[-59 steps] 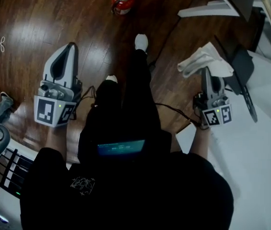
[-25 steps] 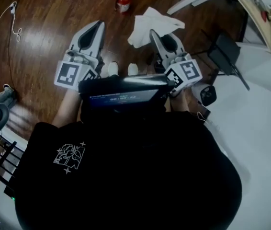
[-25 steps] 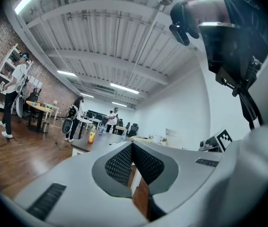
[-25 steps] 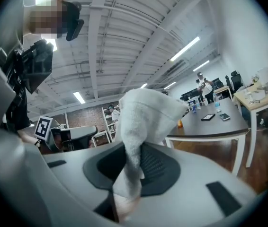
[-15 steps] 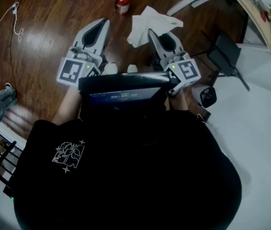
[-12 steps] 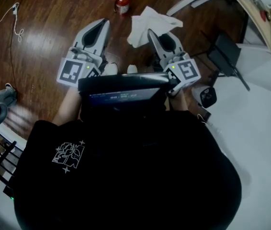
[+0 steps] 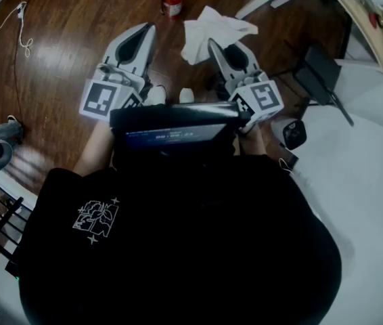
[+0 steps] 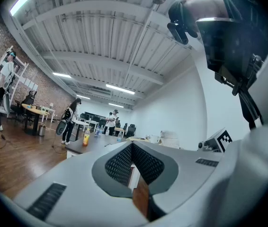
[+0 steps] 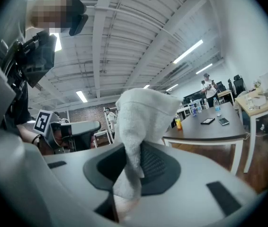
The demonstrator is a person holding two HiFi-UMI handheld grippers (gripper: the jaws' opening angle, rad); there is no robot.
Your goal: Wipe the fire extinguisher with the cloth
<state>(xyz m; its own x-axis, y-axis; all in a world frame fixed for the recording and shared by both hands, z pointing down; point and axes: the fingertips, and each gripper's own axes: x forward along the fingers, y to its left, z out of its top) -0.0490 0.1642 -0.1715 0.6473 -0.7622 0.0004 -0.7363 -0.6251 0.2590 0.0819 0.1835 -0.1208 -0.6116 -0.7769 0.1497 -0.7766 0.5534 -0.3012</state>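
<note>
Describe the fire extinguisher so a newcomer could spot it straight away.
Look at the dark wooden floor along the top of the head view. The fire extinguisher sits there near the top edge, just left of the white cloth. It is the only small red thing on that floor.

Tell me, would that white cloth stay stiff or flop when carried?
Probably floppy: the white cloth bunches in soft folds beyond the right hand-held gripper. Likely light, since a pinch on one edge holds it. Its nubby surface should resist slipping.
</note>
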